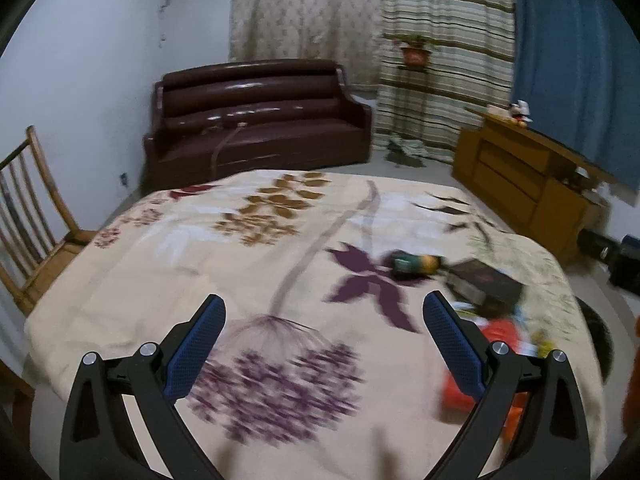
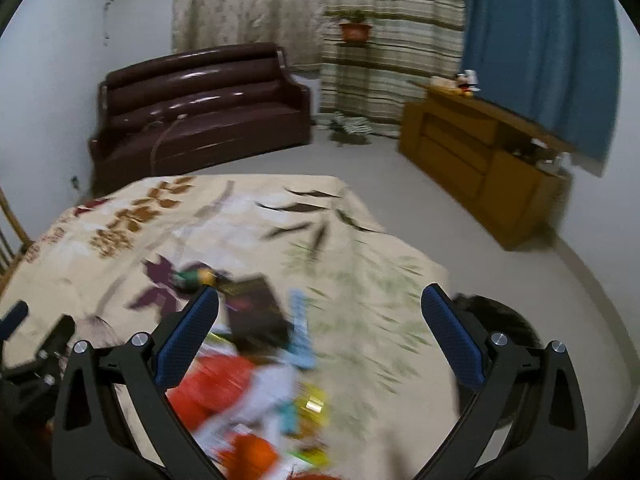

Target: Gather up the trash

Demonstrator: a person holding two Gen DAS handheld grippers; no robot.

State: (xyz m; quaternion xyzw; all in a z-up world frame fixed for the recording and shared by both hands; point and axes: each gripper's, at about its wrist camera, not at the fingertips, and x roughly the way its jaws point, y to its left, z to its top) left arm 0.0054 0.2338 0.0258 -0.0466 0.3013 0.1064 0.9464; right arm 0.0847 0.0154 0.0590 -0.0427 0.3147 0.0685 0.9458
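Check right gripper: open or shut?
Open. The right gripper has its blue fingers spread wide above the trash pile, gripping nothing.

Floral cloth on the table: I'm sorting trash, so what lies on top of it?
On the floral cloth lie blurred wrappers: an orange packet, a dark box, a light-blue strip, a yellow packet. Anything beneath the pile is hidden.
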